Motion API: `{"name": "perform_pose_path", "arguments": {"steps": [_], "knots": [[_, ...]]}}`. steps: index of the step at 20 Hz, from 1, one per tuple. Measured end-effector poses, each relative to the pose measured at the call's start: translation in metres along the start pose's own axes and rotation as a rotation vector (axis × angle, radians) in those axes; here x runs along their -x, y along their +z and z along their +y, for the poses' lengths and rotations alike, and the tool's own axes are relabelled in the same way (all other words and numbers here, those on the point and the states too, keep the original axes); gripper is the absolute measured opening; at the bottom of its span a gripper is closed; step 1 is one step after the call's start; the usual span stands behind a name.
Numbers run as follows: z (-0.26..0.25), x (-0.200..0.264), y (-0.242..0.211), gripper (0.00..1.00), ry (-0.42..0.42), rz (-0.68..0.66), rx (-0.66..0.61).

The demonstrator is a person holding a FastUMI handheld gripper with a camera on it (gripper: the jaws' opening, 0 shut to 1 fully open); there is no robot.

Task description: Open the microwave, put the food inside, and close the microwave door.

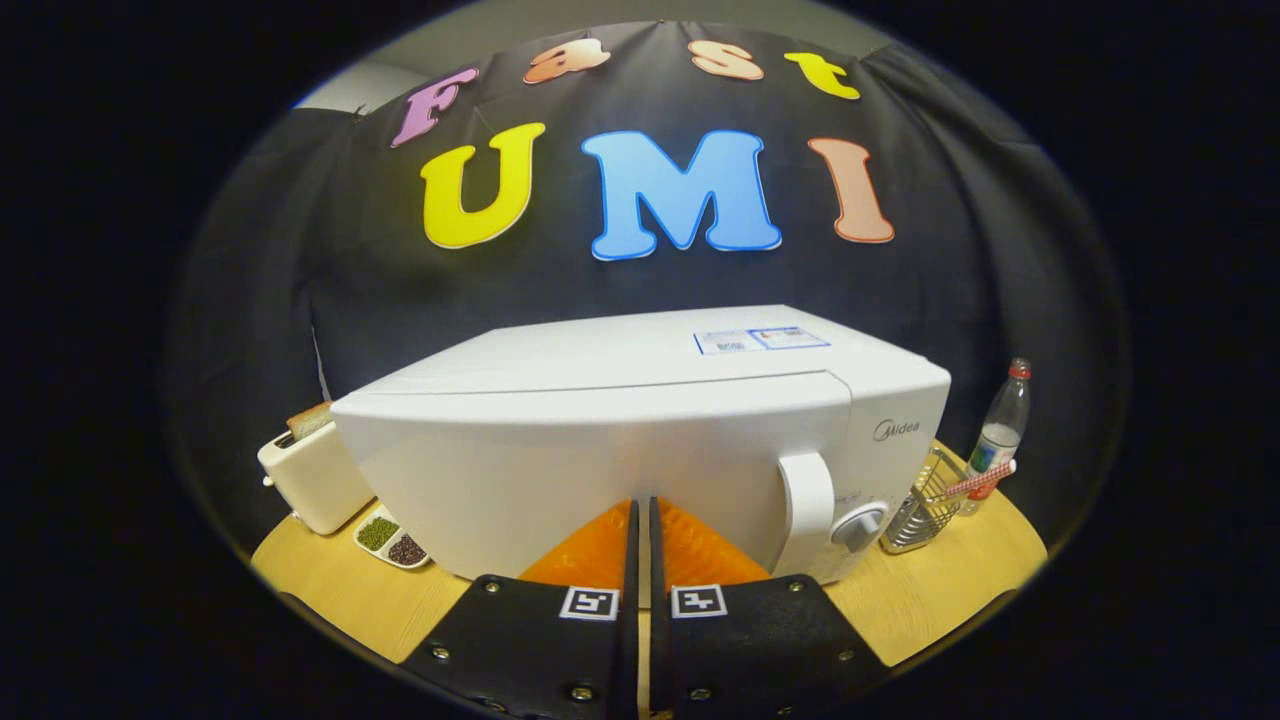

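A white microwave (640, 430) stands on the wooden table (940, 590) with its door closed. Its curved white handle (808, 505) is on the right side of the door, with a grey knob (860, 527) beside it. My gripper (641, 515) is shut, fingers together with nothing between them, and the tips sit right at the lower middle of the door front. Whether the tips touch the door I cannot tell. Left of the microwave lies a small white dish (391, 541) holding green and dark beans.
A white toaster (312, 472) with a slice of bread in it stands at the microwave's left. To the right are a wire basket (925, 505) and a clear plastic bottle (1000, 435) with a red cap. Bare tabletop lies right of my fingers.
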State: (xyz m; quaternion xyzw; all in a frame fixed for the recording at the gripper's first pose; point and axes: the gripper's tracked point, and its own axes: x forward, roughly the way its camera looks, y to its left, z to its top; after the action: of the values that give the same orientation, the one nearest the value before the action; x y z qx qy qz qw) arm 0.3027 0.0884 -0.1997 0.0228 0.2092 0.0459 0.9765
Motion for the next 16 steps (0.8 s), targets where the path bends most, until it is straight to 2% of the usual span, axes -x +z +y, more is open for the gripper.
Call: {"name": "perform_pose_path", "arguments": {"steps": [7, 14, 16], "knots": [[0.002, 0.088, 0.036, 0.05, -0.024, -0.131, 0.059], [0.007, 0.183, 0.041, 0.05, -0.044, -0.193, 0.052], [0.016, 0.204, 0.035, 0.05, -0.023, -0.192, 0.036]]}}
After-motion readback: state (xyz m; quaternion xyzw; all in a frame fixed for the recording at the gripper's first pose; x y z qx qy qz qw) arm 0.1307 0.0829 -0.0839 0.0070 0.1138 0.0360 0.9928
